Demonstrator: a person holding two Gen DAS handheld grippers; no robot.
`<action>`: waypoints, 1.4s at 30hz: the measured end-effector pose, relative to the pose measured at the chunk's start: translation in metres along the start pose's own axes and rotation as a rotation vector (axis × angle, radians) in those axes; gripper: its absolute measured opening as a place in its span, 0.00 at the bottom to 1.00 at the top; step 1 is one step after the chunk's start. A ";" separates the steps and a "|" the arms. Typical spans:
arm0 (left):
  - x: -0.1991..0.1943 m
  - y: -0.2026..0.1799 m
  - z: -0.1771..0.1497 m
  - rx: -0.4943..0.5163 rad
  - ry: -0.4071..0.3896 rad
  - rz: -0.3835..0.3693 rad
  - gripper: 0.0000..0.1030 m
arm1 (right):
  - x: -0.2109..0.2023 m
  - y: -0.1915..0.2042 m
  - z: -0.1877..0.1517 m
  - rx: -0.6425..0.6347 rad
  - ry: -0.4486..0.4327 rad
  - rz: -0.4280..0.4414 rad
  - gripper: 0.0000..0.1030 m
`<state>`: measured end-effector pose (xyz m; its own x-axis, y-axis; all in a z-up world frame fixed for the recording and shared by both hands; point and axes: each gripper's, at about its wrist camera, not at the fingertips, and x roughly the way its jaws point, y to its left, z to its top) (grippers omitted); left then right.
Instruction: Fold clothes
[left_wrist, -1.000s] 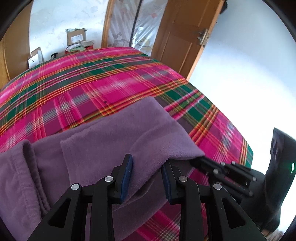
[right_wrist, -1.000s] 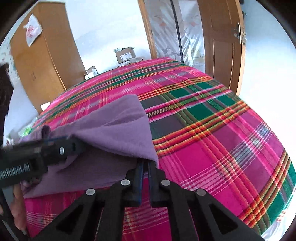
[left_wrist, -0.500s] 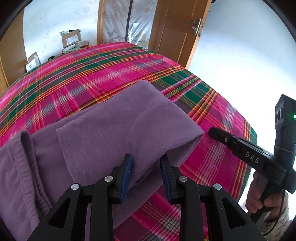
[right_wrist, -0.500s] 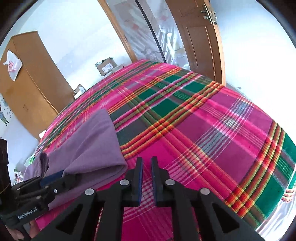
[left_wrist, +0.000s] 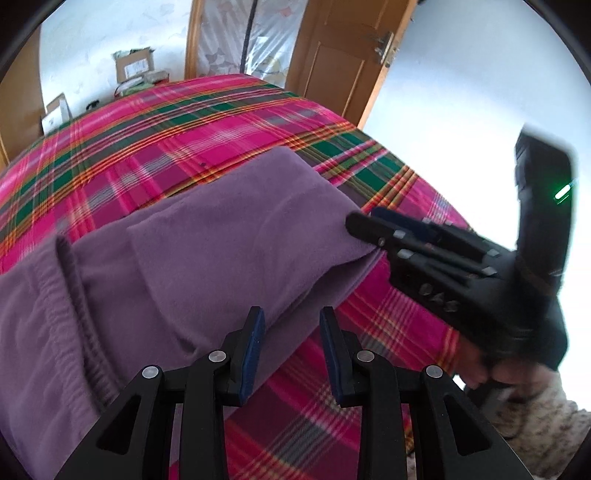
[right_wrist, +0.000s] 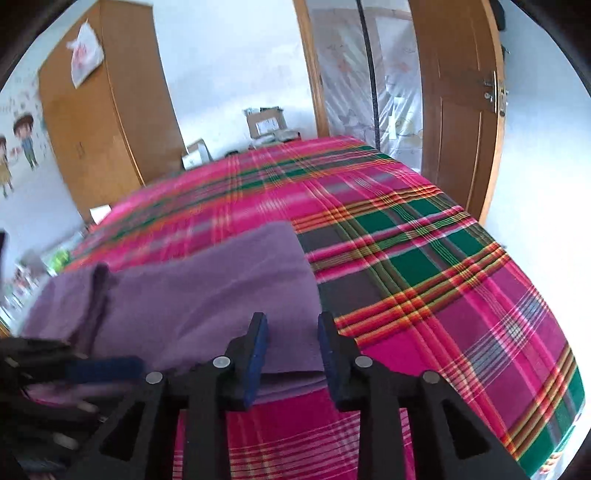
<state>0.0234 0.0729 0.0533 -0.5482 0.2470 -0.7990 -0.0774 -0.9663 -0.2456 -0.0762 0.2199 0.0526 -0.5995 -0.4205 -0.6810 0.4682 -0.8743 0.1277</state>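
A purple fleece garment (left_wrist: 229, 240) lies folded on the pink plaid bed cover (left_wrist: 221, 122), its elastic band at the left. My left gripper (left_wrist: 291, 350) is open just above the garment's near edge; the cloth shows between its blue pads, which do not press on it. In the right wrist view the left gripper (right_wrist: 103, 369) is a blurred shape at the lower left. My right gripper (right_wrist: 291, 350) has its jaws opening, with the garment's (right_wrist: 207, 295) near right corner lying between them, untouched. In the left wrist view the right gripper (left_wrist: 365, 221) sits at that corner.
The bed cover (right_wrist: 443, 295) drops off at the right and near edges. A wooden wardrobe (right_wrist: 107, 110) stands back left, cardboard boxes (right_wrist: 266, 122) behind the bed, a wooden door (right_wrist: 458, 110) at the right. A person's hand (left_wrist: 480, 369) holds the right gripper.
The right gripper, shut on the garment's corner, let go, drew off to the right, then came back to the corner with its jaws apart. The left gripper stayed open and shifted slightly.
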 end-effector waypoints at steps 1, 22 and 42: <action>-0.005 0.005 -0.001 -0.014 -0.007 -0.002 0.31 | 0.002 0.000 -0.002 -0.011 0.012 -0.021 0.28; -0.048 0.064 -0.017 -0.197 -0.083 0.062 0.31 | -0.002 0.045 -0.003 -0.137 -0.017 0.076 0.39; -0.063 0.075 -0.033 -0.224 -0.097 0.048 0.31 | 0.000 0.096 -0.021 -0.228 0.018 0.032 0.39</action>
<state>0.0798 -0.0123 0.0670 -0.6249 0.1827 -0.7590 0.1315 -0.9337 -0.3331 -0.0174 0.1407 0.0495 -0.5715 -0.4413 -0.6918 0.6225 -0.7825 -0.0152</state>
